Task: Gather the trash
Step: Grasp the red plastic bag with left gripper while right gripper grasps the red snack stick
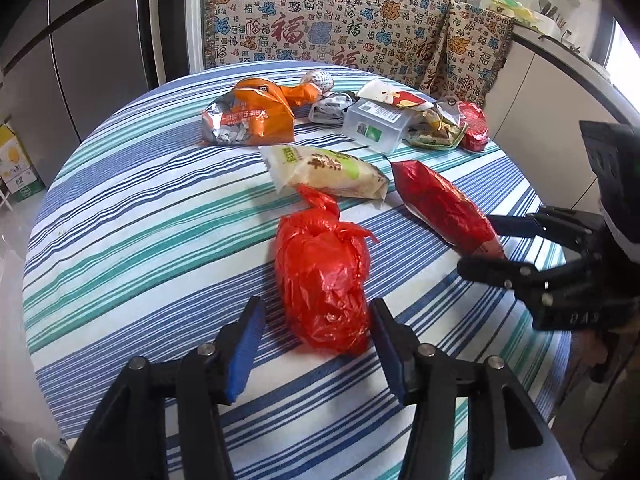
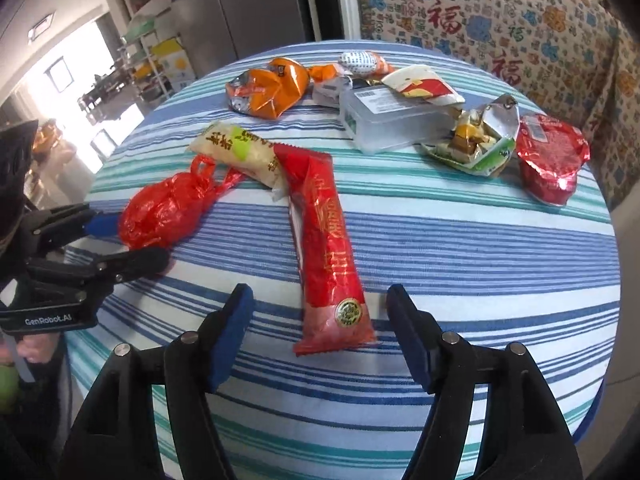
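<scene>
A knotted red plastic bag lies on the striped round table. My left gripper is open, its jaws on either side of the bag's near end. A long red snack wrapper lies in front of my right gripper, which is open with the wrapper's near end between its jaws. The wrapper also shows in the left wrist view, with the right gripper at its end. The bag also shows in the right wrist view, with the left gripper around it. A cream and green wrapper lies behind both.
Further back lie an orange foil bag, a clear plastic box, a torn green carton, a red foil cup and small wrappers. A patterned sofa stands behind the table, a grey fridge to the left.
</scene>
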### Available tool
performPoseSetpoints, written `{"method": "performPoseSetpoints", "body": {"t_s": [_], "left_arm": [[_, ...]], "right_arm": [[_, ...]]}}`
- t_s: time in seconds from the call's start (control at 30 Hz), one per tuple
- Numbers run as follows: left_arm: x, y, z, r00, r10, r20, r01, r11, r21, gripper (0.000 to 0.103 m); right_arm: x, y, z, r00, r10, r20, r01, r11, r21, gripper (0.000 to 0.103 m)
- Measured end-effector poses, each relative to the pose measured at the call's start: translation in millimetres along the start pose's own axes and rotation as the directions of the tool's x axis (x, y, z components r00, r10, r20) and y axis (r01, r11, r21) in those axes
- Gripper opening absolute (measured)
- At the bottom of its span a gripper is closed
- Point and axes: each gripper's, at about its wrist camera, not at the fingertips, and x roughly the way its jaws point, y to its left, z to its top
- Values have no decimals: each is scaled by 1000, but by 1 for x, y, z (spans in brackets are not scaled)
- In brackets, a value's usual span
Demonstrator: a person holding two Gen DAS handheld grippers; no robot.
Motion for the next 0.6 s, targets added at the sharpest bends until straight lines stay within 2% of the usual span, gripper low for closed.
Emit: {"method": "performPoseSetpoints", "body": {"t_s": [0.13,0.27,0.33,0.37,0.4,0.43,0.5,0.6], "left_arm": [[-6,1,7,998,-63,2,63,998,-17,55],[-1,-9,20,999,-43,-15,44,999,29,55],[3,-11,22,999,-22,-25,23,999,45,55],[6,-11,24,999,-16,-30,17,999,46,55],[8,-11,24,999,-14,-34,16,999,43,55],[10,-11,25,999,-14,-40,16,999,40,54],[10,-12,24,999,-8,-39,10,999,41,42],[3,-12,19,1000,-13,-17,14,999,37,41]], "right_arm": [[-6,2,18,1000,16,-4,-16,999,-29,71],[2,-1,34,998,41,-44,-41,999,-17,69],[7,-3,38,997,52,-50,-52,999,3,58],[8,-4,38,997,55,-54,-55,998,7,41],[9,-3,37,997,56,-61,-56,998,2,18],[9,-1,35,997,44,-64,-45,999,-5,12],[4,-1,31,998,35,-54,-35,999,6,8],[-11,-2,21,1000,21,-19,-20,999,25,7]]}}
